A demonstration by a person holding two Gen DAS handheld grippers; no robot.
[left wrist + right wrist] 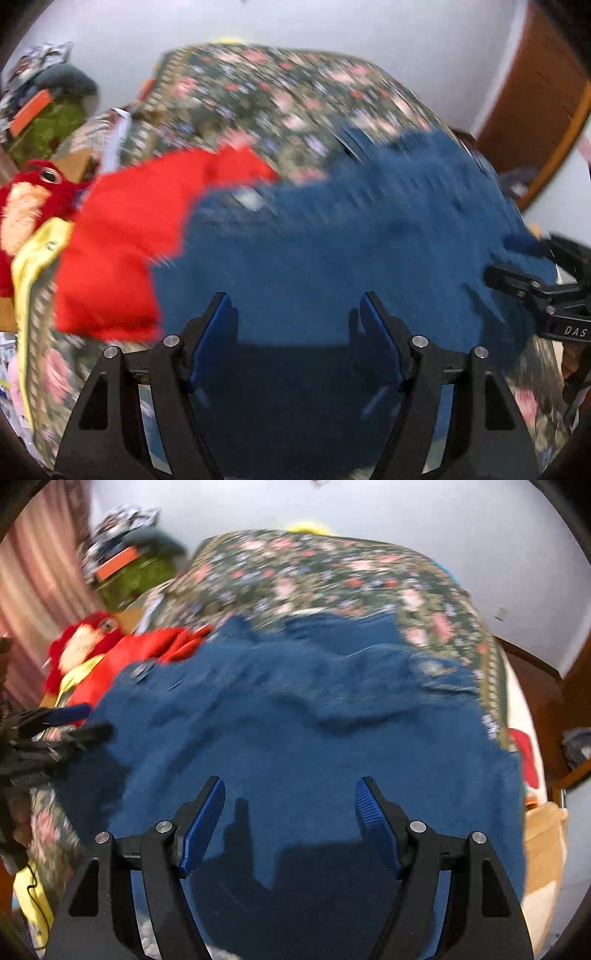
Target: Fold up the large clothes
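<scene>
A large blue garment (332,240) (295,720) lies spread and rumpled on a floral bedspread (277,92) (314,565). My left gripper (295,314) hovers over its near part, open, with nothing between its blue pads. It also shows at the left edge of the right wrist view, where the left gripper (88,720) sits by the garment's left border. My right gripper (290,797) is open above the garment's near part with nothing between its pads. In the left wrist view the right gripper (517,260) stands at the garment's right border. Both views are blurred.
A red cloth (129,240) (155,642) overlaps the blue garment's left side. A red plush toy (26,206) (85,638) and a yellow cloth (37,251) lie beyond it. Wooden furniture (535,110) stands at the right, and a beige cloth (543,849) lies beside the bed.
</scene>
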